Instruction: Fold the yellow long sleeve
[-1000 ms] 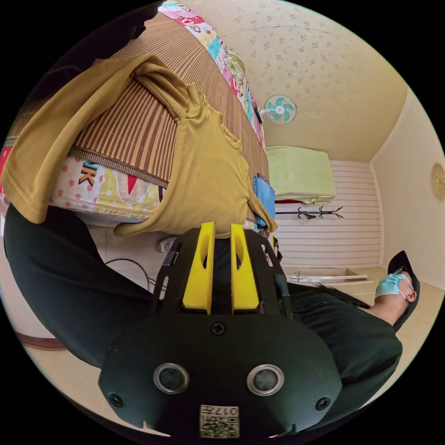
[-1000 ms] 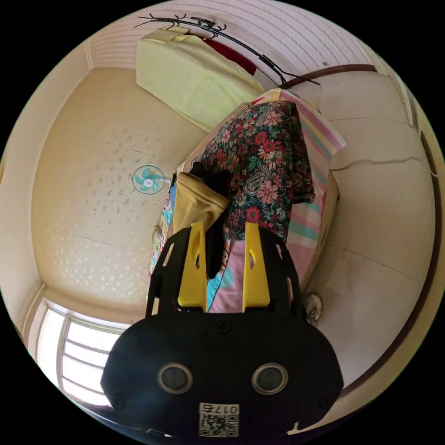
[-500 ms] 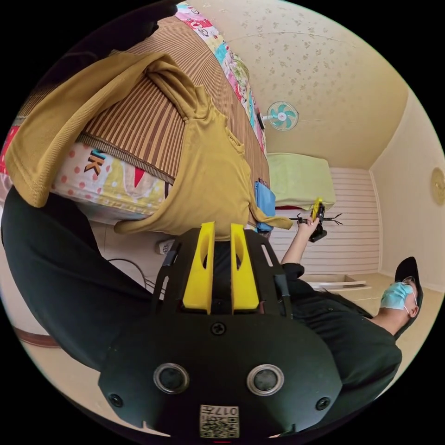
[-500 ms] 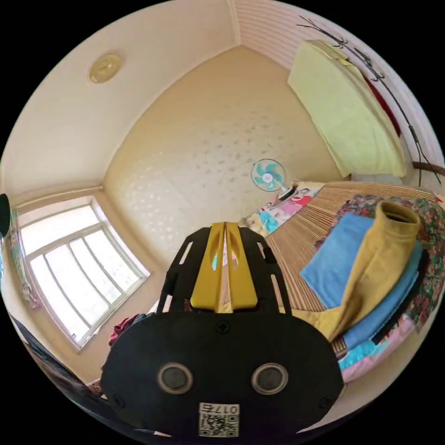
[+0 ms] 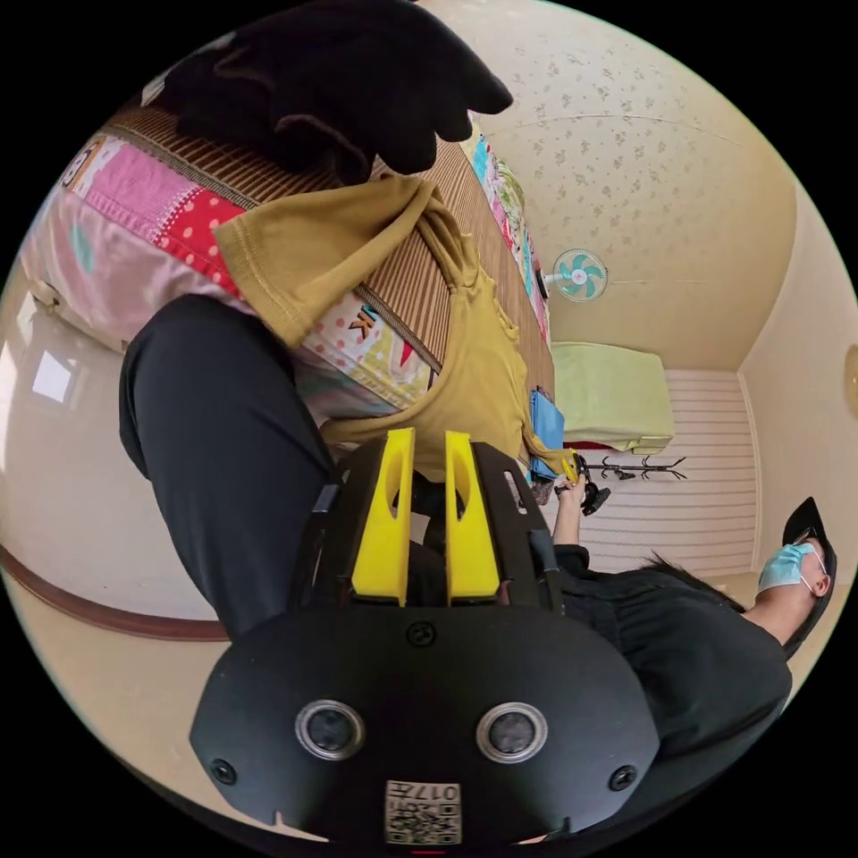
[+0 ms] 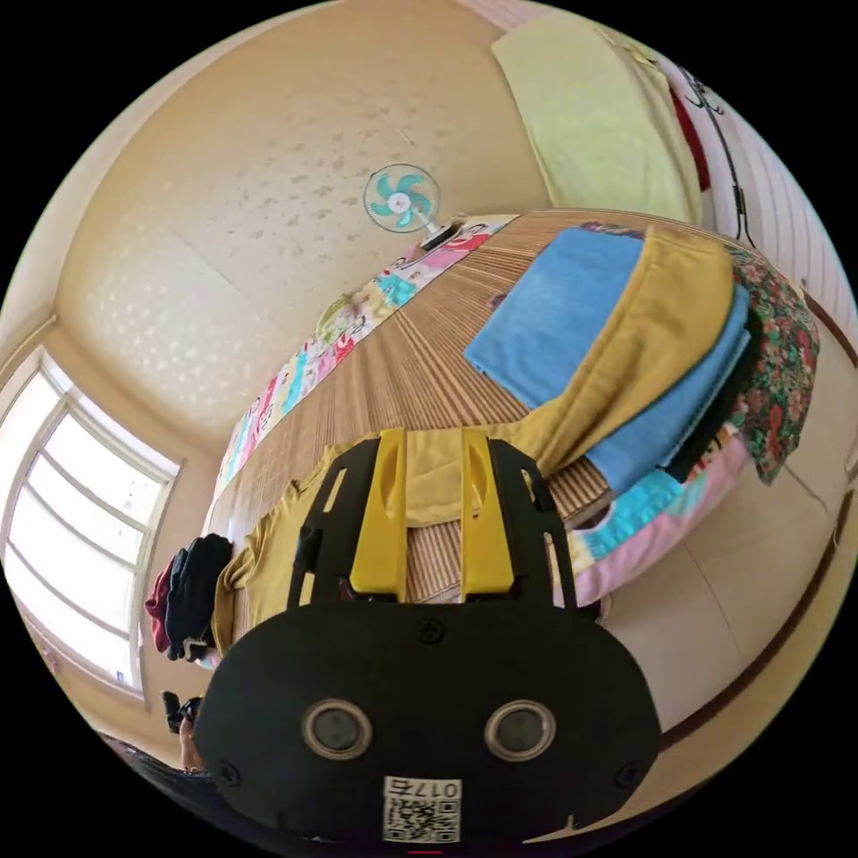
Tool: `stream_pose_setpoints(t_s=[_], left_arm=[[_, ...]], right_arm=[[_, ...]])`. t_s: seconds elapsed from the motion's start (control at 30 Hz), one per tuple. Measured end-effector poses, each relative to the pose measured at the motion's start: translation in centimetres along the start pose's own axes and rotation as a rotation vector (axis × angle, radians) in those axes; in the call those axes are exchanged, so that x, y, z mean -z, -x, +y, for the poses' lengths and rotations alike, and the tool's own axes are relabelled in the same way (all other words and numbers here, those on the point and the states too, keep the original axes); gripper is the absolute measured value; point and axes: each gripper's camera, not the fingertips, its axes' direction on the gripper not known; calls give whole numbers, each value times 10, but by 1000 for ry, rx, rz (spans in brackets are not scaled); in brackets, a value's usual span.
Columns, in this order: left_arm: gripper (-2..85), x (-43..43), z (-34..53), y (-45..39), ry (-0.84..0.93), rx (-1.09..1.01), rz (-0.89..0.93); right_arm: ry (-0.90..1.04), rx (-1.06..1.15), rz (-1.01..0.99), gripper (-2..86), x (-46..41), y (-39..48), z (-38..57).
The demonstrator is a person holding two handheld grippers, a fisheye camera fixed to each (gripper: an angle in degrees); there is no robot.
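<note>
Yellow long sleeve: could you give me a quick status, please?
Left gripper and right gripper open, holding nothing. Yellow long sleeve sprawled unfolded on the bed, one sleeve over the blue cloth.

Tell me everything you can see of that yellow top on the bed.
The yellow long sleeve is mustard, in a finely ribbed knit. It lies spread on the striped mat, its body hanging over the bed's edge in the left gripper view. One sleeve drapes across folded blue cloth; the other, hem stitched, hangs off by a dark garment. The right gripper hovers open over it.
</note>
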Motion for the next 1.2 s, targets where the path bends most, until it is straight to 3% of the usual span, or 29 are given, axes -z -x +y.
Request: stream_pose_setpoints(t_s=[0.2, 0.37, 0.47, 0.53, 0.63, 0.7, 0.8, 0.87, 0.93, 1.07, 1.2], left_arm=[[64, -32, -39, -44, 13, -70, 69], [64, -65, -43, -83, 26, -123, 159], [64, -61, -30, -86, 8, -118, 166], [64, -56, -23, -83, -3, -111, 132], [64, -54, -21, -73, 5, -71, 49], [66, -57, -26, -71, -9, -73, 42], [67, -65, -29, -73, -39, -75, 21], [72, -68, -27, -70, -63, -63, 26], [84, -65, -20, -64, -107, -35, 21], [98, -35, -3, -52, -209, -56, -178], [114, -48, -25, -55, -137, -212, -487]], right_arm=[[-41, -35, 258, 126, 6, -26, -107], [168, -212, 483, 87, -84, -71, -138], [19, -286, 378, 48, -62, -54, -125], [-193, -98, 155, 39, -34, 20, -103], [-252, 249, -126, 34, -36, 147, -64], [-152, 346, -321, 33, -64, 217, -34], [147, 430, -547, 37, -154, 313, 47], [395, 519, -543, 43, -228, 355, 121], [746, 581, -407, 56, -310, 368, 223], [653, 578, -412, 56, -288, 336, 279], [731, 566, -373, 80, -262, 314, 288]])
